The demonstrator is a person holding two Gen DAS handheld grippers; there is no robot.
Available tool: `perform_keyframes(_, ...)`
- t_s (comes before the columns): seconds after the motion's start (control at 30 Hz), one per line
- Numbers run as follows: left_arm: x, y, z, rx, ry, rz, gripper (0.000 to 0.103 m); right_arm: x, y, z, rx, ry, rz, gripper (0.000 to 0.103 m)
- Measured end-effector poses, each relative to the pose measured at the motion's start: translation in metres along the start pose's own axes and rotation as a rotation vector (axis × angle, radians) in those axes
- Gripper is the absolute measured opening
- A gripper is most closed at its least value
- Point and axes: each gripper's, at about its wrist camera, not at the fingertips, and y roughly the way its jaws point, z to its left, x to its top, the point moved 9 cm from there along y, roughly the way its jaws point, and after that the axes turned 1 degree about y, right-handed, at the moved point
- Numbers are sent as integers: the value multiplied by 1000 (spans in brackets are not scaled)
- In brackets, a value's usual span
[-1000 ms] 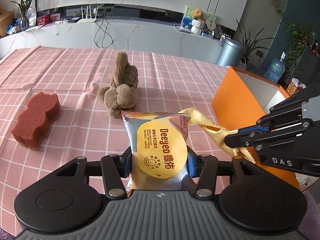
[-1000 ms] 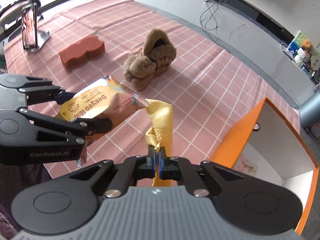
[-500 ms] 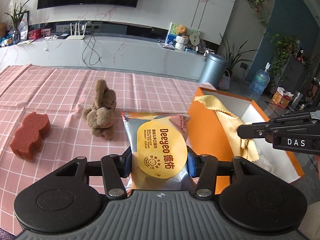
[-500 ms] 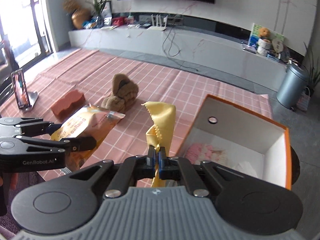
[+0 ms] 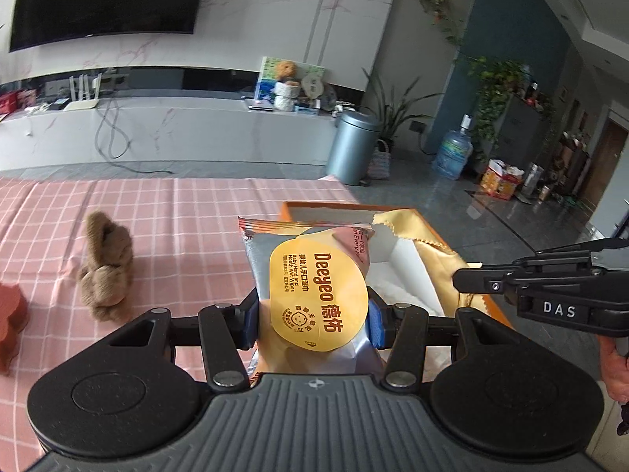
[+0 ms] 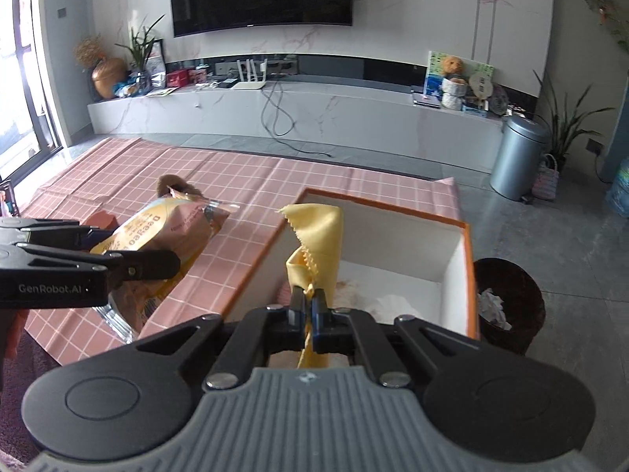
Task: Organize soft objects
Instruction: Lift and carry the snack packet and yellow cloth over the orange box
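1. We see the left claw (image 5: 312, 320) clamped on a wipes pack (image 5: 314, 291), held in the air over the counter's (image 5: 177, 228) right edge, next to the box.
2. We see the right claw (image 6: 308, 310) pinched fully closed on a yellow cloth (image 6: 316, 236), which hangs over the open orange box (image 6: 468, 267).
3. The box sits at the counter's far right corner.
4. A brown plush toy (image 5: 106, 271) and a red sponge (image 5: 10, 314) sit on the counter's left part, near each other.

Black left gripper (image 5: 312, 324) with blue fingers (image 5: 375, 324), silver screws, ribbed grey housing, right gripper (image 6: 308, 316) alike
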Motion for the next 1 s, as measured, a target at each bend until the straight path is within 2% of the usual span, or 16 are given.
perform_keyframes(0.17, 12, 19, -31, -51, 74, 11, 58, -6, -3, -27, -47, 10, 1, 0)
perform_keyframes(0.3, 17, 41, -52, -96, 109, 44, 58, -11, 3, -42, -80, -2, 7, 0)
perform_keyframes(0.47, 17, 71, -74, -118, 167, 92, 58, -18, 21, -61, -107, 2, 36, 0)
perform_keyframes(0.7, 10, 109, -78, -145, 192, 173, 58, -23, 50, -81, -125, -6, 85, 0)
perform_keyframes(1.0, 13, 146, -80, -130, 286, 256, 58, -23, 93, -77, -101, -93, 150, 0)
